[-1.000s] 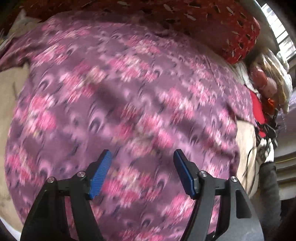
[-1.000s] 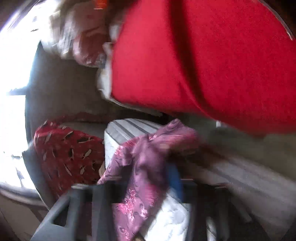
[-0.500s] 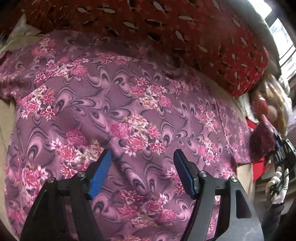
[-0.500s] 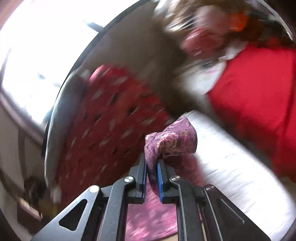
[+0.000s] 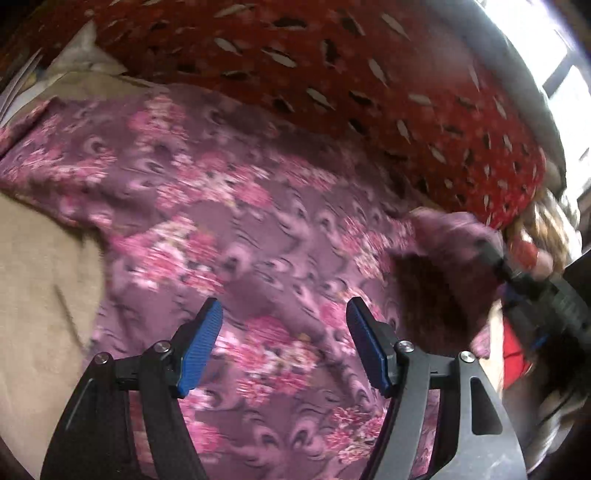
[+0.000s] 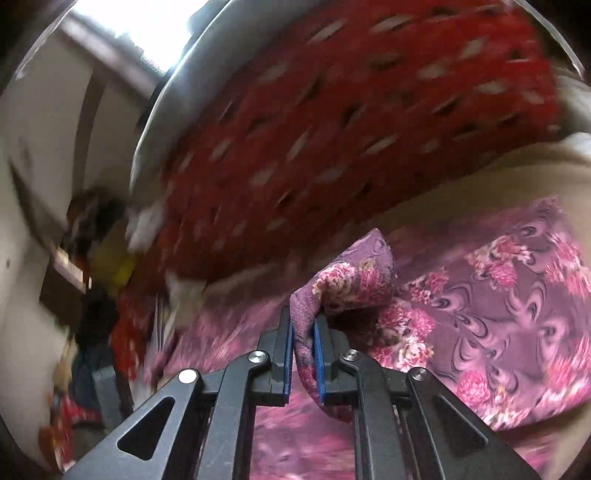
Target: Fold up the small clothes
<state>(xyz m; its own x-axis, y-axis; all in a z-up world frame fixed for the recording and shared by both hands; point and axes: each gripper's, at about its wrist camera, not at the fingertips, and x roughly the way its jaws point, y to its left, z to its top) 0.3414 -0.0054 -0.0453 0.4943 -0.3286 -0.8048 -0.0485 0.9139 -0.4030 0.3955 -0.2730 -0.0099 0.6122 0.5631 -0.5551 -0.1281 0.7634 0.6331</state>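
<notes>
A purple garment with pink flowers [image 5: 236, 229] lies spread on a beige cover [image 5: 33, 280]. My left gripper [image 5: 282, 347] hovers open just above the cloth, with nothing between its blue pads. My right gripper [image 6: 303, 354] is shut on a bunched corner of the same garment [image 6: 354, 280] and holds it lifted over the spread cloth. That lifted corner [image 5: 447, 236] and the right gripper [image 5: 491, 254] show at the right of the left wrist view, blurred.
A red cushion with pale leaf marks [image 5: 369, 85] lies along the far side of the garment, also in the right wrist view [image 6: 332, 129]. A bright window [image 6: 147, 22] is behind it. Piled clothes and clutter [image 6: 92, 258] sit at the left.
The right gripper has swung the held corner across, from beside the red fabric to over the spread garment, rolling as it went. The left gripper has slid over the cloth, still open.
</notes>
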